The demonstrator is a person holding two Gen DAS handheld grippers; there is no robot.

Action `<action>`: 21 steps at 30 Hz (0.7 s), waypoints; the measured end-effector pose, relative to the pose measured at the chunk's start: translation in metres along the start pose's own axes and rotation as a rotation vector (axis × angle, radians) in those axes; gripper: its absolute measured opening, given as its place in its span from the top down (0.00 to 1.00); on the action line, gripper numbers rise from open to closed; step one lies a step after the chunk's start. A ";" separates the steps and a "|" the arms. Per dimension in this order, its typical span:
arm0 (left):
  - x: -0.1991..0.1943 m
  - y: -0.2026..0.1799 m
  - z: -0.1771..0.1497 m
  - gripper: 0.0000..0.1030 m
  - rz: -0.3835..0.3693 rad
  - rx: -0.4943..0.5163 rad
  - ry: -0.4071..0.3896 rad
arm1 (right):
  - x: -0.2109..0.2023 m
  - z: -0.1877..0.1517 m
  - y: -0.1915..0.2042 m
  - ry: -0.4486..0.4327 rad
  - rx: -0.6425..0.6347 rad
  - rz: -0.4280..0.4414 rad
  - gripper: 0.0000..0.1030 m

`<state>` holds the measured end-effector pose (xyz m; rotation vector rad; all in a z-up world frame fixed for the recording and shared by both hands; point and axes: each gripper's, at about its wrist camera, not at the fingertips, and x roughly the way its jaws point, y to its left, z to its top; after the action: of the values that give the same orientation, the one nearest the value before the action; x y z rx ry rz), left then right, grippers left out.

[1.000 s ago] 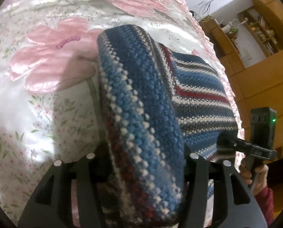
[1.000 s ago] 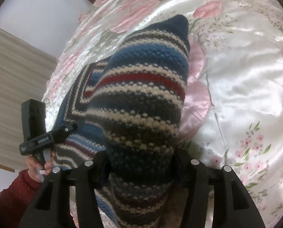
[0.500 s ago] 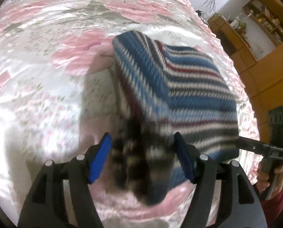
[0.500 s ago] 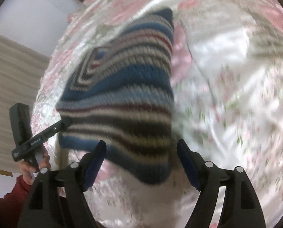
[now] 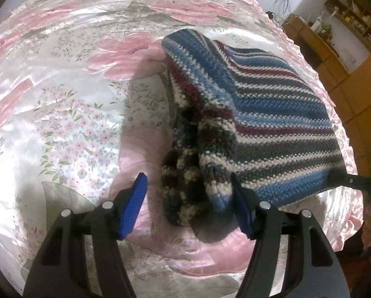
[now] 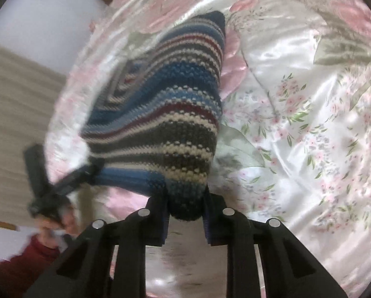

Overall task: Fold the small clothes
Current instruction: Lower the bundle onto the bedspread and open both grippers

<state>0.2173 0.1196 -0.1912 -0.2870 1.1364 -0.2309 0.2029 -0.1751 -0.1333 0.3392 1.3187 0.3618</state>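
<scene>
A striped knit sweater (image 5: 272,114) in blue, grey, white and red lies folded on the satin bedspread (image 5: 68,114). My left gripper (image 5: 188,208) is open, its blue pads (image 5: 135,206) standing either side of the sweater's near rolled end, which droops between them. In the right wrist view the sweater (image 6: 175,114) rises from its near corner, and my right gripper (image 6: 185,211) is shut on that corner. The right gripper (image 5: 354,182) also shows at the sweater's far right corner in the left wrist view. The left gripper (image 6: 68,181) appears blurred by the left corner.
The floral pink and white bedspread (image 6: 297,124) stretches wide on the right of the sweater. Its ruffled edge (image 5: 347,213) runs close beside the right corner. Wooden cabinets and shelves (image 5: 347,24) stand beyond the bed. A hand in a red sleeve (image 6: 36,250) holds the left gripper.
One second ago both grippers were shut on the sweater and held it up. Both then opened and the sweater dropped onto the bed. Now the right gripper has shut on the near corner; the left stays open.
</scene>
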 end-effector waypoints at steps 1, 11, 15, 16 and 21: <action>0.002 0.001 -0.001 0.37 0.001 -0.004 0.004 | 0.004 -0.002 0.001 0.005 -0.006 -0.022 0.79; 0.017 0.008 -0.010 0.33 0.000 -0.011 0.011 | 0.030 -0.012 -0.018 0.006 0.047 -0.069 0.76; 0.010 0.004 -0.009 0.33 0.015 -0.014 0.008 | 0.025 -0.012 -0.004 -0.014 0.022 -0.135 0.67; 0.006 0.002 -0.010 0.33 0.021 -0.016 0.007 | 0.024 -0.012 -0.002 -0.019 0.021 -0.144 0.62; -0.014 -0.004 -0.015 0.35 0.048 -0.009 0.004 | 0.010 -0.023 0.014 -0.039 0.009 -0.199 0.57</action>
<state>0.1982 0.1186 -0.1841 -0.2666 1.1474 -0.1838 0.1814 -0.1569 -0.1409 0.2194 1.3031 0.1814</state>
